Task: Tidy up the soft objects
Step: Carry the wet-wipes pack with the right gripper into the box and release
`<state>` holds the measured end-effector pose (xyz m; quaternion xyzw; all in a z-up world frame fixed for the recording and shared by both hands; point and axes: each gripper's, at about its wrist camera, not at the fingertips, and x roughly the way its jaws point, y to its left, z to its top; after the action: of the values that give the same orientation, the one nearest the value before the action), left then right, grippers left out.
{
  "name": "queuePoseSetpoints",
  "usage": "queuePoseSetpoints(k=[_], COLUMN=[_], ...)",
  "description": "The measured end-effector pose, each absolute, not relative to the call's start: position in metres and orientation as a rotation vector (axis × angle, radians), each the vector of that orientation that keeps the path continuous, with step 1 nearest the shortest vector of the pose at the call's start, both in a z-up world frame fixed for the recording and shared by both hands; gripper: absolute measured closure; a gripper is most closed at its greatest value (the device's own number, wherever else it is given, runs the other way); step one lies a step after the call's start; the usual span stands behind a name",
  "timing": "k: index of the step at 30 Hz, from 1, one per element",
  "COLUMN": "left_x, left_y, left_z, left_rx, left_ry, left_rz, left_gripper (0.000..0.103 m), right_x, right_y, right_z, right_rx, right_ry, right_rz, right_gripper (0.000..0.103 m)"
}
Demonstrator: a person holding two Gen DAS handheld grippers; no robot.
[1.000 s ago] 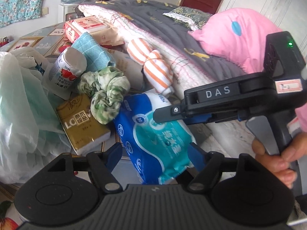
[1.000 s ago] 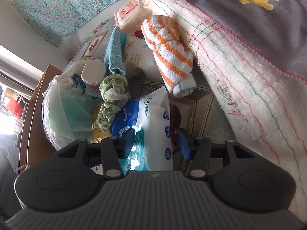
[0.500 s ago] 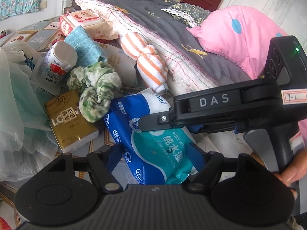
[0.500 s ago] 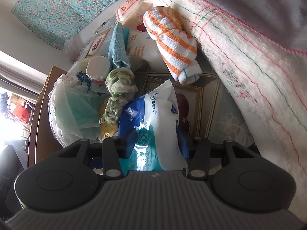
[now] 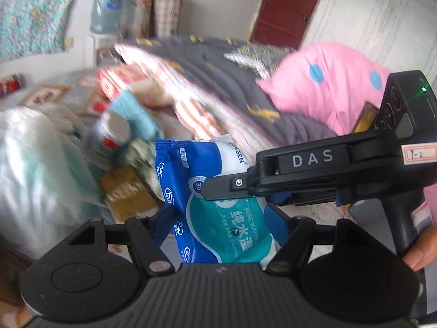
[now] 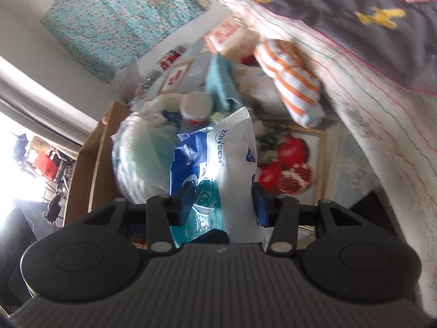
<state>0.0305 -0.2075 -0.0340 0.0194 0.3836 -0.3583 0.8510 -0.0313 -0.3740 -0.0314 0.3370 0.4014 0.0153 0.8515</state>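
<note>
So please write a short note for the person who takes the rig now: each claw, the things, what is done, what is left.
Left claw: closed on the blue wet wipes pack; its jaws have just been closing a little.
Right claw: closed on the same pack from the other side.
Pack: held in the air by both claws, above the cluttered table.
On the table: striped cloth, blue towel, green cloth, gold box, can, plastic bag.
Done: the pack is picked up.
Left: put it down; where is not visible. The cloths look untouched.
</note>
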Motion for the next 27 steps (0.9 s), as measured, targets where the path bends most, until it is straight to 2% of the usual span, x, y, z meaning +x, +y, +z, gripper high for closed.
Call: queuePoseSetpoints(k=[9,16,21,27], left_x=[0.033,0.049,0.082,0.136], left_y=[-0.129,-0.040,0.022,0.073], left_z=[0.017,0.060,0.071,0.046], left_rx=[-0.012,-0.057,-0.118,-0.204], left_ry=[0.650,0.566,0.600,0.741], left_rz=[-0.527,-0.264,-0.123,-0.121], left_gripper=[0.031,0.031,0.031,0.032], right_x=[0.030,0.103,0.152,0.196], right_y=[-0.298,-0.194,-0.120,-0.080], right_z=[0.025,0.067,0.074,0.049], right_rx=[0.587,0.496,0.467,0.429], right_ry=[0.789,0.775,0.836,0.944], right_rz=[0.269,0.521,0.636,0.596], right_gripper=[0.058,0.058,0.058,0.057])
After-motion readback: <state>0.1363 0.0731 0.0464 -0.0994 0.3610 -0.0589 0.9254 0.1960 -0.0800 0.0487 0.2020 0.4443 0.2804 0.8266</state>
